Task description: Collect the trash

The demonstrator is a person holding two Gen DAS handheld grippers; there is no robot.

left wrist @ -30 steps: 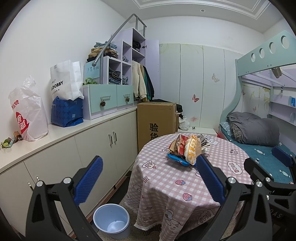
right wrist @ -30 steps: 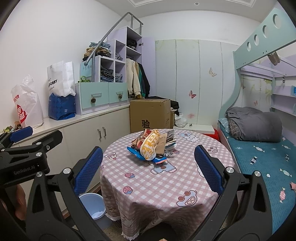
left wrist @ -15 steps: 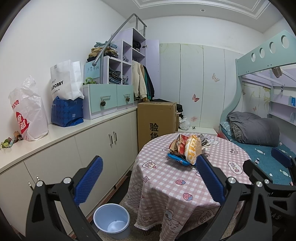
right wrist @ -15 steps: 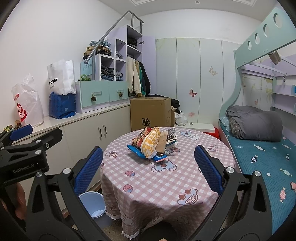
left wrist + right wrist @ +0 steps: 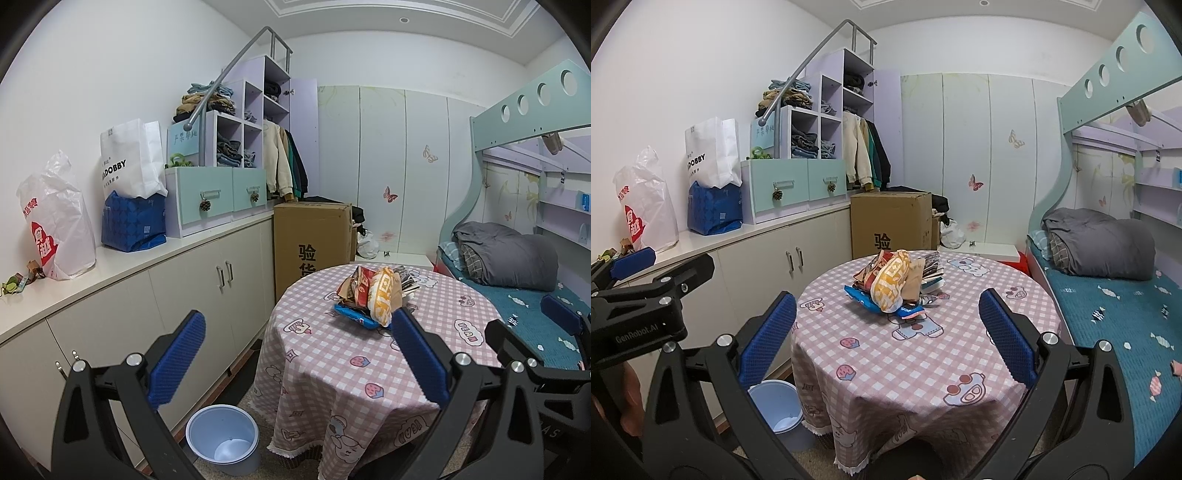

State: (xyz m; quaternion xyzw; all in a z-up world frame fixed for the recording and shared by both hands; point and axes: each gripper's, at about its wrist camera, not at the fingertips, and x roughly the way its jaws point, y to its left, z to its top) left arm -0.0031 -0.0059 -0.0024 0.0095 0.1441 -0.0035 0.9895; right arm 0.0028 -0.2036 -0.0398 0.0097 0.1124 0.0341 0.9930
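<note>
Both claws spread, empty: left gripper [image 5: 295, 354] & right gripper [image 5: 886, 332]. Snack-wrapper pile [image 5: 895, 286] at 12 on round table [image 5: 905, 369]; blue bin [image 5: 222, 439] at 7.

White walls enclosed the room; low cabinets [image 5: 207, 291] lined the left wall, a bunk bed [image 5: 1108, 295] the right, panelled wardrobe [image 5: 399, 166] behind.

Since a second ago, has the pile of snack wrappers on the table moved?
No. The pile of snack wrappers sits on the same cartoon prints of the tablecloth; only the camera's view shifted slightly.
</note>
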